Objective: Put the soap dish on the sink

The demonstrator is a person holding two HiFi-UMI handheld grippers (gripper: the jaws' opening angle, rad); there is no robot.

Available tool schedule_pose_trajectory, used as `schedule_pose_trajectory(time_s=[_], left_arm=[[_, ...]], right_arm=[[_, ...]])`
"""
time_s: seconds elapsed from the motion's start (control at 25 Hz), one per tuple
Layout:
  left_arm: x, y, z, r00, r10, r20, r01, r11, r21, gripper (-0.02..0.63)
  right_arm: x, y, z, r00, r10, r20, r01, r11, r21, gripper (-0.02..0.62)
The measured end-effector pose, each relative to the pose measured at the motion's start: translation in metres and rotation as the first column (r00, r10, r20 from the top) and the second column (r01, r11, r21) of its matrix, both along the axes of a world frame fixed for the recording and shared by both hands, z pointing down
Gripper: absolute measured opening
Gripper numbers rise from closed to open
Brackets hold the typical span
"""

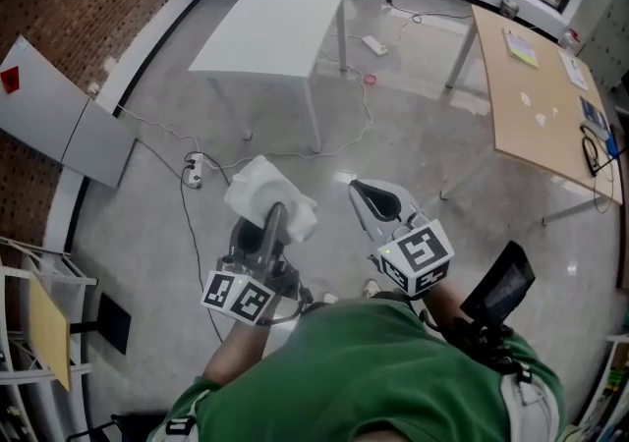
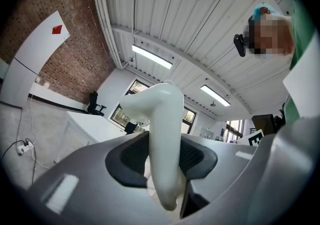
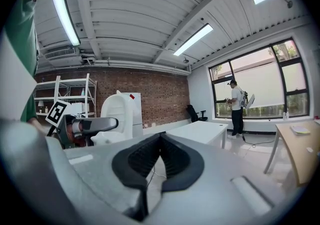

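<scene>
Two grippers: I hold one in each hand, above the grey floor (image 1: 423, 150).
My left gripper (image 1: 277, 217): clamped on the white soap dish (image 2: 164, 134), a pad pressing each side.
Soap dish: in the air between my left jaws, sticking out past their tips.
My right gripper (image 3: 159, 143): jaws together, nothing between them, near the left one.
White table (image 1: 275, 27): ahead of me.
Wooden table (image 1: 541, 106): to my right.

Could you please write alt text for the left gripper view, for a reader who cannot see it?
The left gripper holds a white soap dish clamped between its jaws, the dish rising above them. Behind are a brick wall, a white table and a ribbed ceiling with strip lights.
</scene>
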State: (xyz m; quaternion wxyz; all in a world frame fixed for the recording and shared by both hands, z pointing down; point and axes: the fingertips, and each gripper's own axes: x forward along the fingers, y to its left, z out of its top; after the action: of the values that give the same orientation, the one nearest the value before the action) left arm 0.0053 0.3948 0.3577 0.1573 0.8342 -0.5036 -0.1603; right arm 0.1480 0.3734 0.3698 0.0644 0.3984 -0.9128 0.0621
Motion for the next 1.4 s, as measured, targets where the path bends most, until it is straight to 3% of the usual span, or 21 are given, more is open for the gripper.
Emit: schedule_pose_trajectory(time_s=[0.6,0.88,1.4], left_arm=[[-0.061,-0.011,0.013,0.998,-0.058,0.041,0.059,0.998,-0.028,0.15],[-0.078,-0.051,0.017,0.993,-0.109,0.044,0.11,0.994,-0.027,0.15],[-0.08,-0.137,0.001,0.963,-0.26,0.076,0.26,0.966,0.003,0.15]], right_arm=[[-0.058,-0.011,0.006,0.999,0.039,-0.013,-0.039,0.999,0.003,0.003],[-0.07,-0.057,0.008,1.0,0.029,0.005,-0.03,0.999,0.028,0.003],[-0.069,-0.166,-0.001,0.995,-0.085,0.057,0.081,0.995,0.066,0.003]])
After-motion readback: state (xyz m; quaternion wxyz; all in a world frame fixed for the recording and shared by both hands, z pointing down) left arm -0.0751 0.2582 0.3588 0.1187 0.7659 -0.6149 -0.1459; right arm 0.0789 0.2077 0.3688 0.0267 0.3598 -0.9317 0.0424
